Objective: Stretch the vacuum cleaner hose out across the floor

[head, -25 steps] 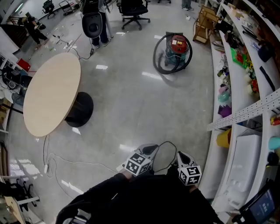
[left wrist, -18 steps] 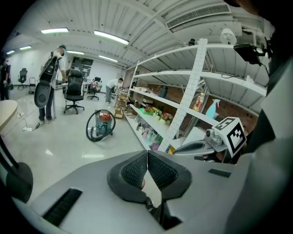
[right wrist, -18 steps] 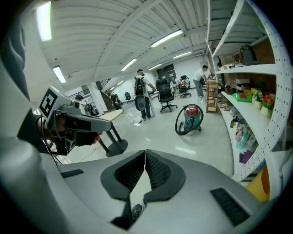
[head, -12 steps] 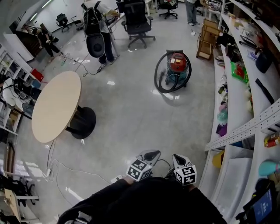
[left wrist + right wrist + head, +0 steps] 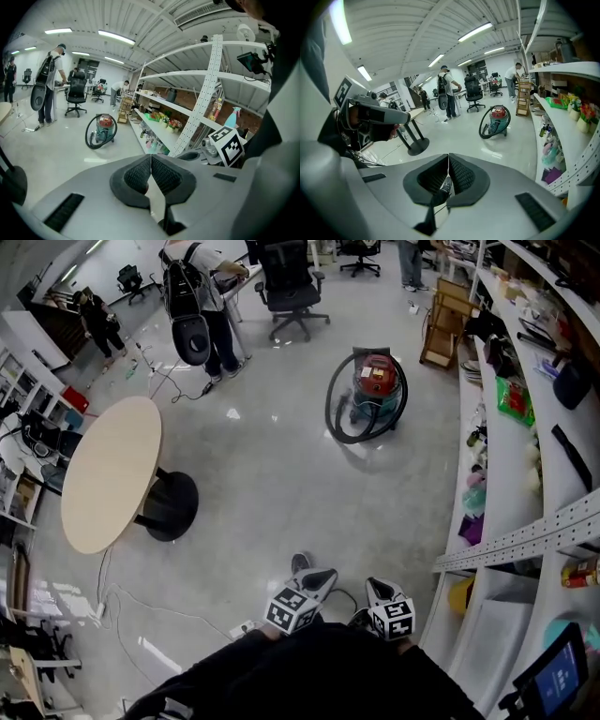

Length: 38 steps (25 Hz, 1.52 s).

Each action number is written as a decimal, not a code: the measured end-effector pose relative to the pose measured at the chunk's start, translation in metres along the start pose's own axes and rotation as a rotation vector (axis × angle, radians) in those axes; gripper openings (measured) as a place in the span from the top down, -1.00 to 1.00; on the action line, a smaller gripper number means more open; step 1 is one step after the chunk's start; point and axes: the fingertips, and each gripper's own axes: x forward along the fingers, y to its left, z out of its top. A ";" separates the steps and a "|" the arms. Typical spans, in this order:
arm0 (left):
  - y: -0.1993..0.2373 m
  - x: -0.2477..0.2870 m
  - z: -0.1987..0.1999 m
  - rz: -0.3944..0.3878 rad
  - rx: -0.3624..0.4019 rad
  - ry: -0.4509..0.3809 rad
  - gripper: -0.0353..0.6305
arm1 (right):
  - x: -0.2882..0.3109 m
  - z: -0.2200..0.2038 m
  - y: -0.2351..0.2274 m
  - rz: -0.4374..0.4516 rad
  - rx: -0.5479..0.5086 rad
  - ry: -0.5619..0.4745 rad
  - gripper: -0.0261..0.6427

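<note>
Black hose (image 5: 331,407) was noted coiled in a standing loop round the red-and-teal vacuum (image 5: 378,379), on the floor (image 5: 281,484) beside the shelves (image 5: 511,442); no long axis was yet defined. Left gripper (image 5: 151,161) and right gripper (image 5: 448,159) were recorded fully closed, with nothing clamped in either. The vacuum was placed well ahead of both, slightly toward the shelf side, so the right gripper was judged marginally nearer. A pale label was seen on the vacuum lid, too small to be read; no brand was legible.
</note>
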 end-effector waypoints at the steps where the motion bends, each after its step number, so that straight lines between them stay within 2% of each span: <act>1: 0.010 0.005 0.002 -0.009 -0.005 0.000 0.84 | 0.009 0.003 -0.002 -0.003 -0.006 0.015 0.88; 4: 0.047 0.024 0.016 -0.049 -0.017 0.001 0.84 | 0.039 0.023 -0.009 -0.029 -0.020 0.045 0.88; 10: 0.140 0.037 0.096 -0.166 0.052 -0.066 0.84 | 0.112 0.111 -0.022 -0.164 -0.030 0.052 0.88; 14: 0.200 0.034 0.109 -0.208 0.056 -0.050 0.84 | 0.151 0.147 -0.001 -0.181 -0.061 0.126 0.88; 19: 0.276 0.030 0.117 -0.149 0.007 -0.059 0.84 | 0.200 0.174 0.000 -0.166 -0.082 0.156 0.88; 26: 0.326 0.056 0.138 -0.046 -0.062 -0.049 0.83 | 0.264 0.195 -0.024 -0.009 -0.090 0.174 0.88; 33: 0.346 0.110 0.193 0.096 -0.074 -0.025 0.84 | 0.317 0.272 -0.097 0.133 -0.161 0.116 0.88; 38: 0.323 0.170 0.243 0.115 -0.046 -0.007 0.84 | 0.318 0.312 -0.164 0.171 -0.150 0.061 0.88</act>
